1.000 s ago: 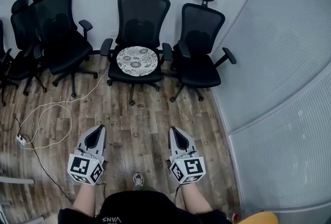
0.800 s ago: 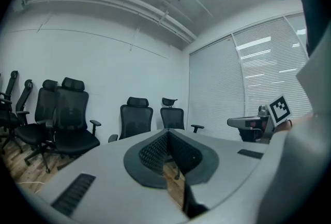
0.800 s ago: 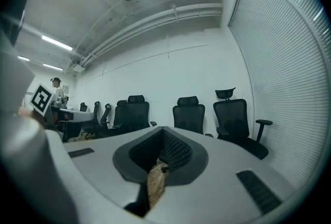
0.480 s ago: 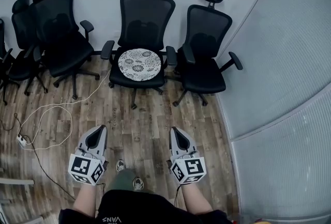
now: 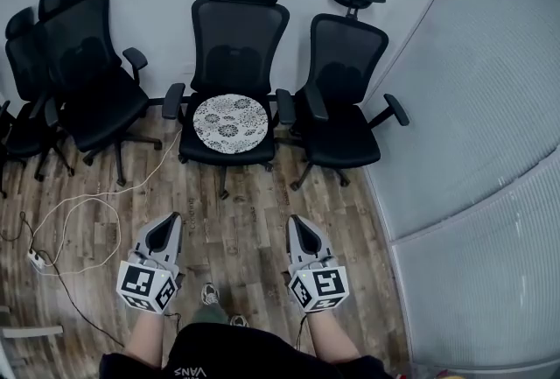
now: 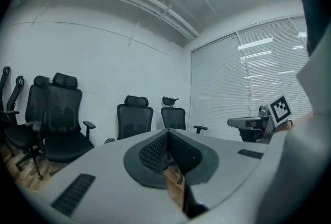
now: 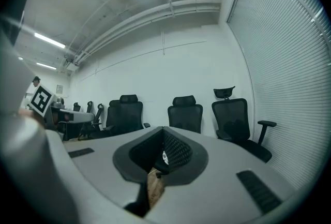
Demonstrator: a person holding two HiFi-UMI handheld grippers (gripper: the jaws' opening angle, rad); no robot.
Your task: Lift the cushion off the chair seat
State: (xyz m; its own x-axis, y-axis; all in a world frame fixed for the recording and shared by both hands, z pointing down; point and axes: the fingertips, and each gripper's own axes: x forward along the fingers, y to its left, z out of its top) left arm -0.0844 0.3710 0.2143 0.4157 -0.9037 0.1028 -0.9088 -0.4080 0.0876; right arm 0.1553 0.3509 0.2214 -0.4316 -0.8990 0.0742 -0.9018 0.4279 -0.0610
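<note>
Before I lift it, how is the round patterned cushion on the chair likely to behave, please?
The cushion looks thin and flat, so it is probably light and may sag if lifted by one edge. Its chair stands on a wheeled base, so pushing might roll it.

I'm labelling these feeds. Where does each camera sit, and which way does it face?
Head view: on the person's head, looking steeply down at floor, black chairs and cushion; shows forearms, left gripper, right gripper.
Left gripper view: on the left gripper, looking level along its shut jaws at the chairs; right gripper's marker cube at right.
Right gripper view: likewise on the right gripper; left gripper's marker cube at left.
Shared: all see the chairs.
</note>
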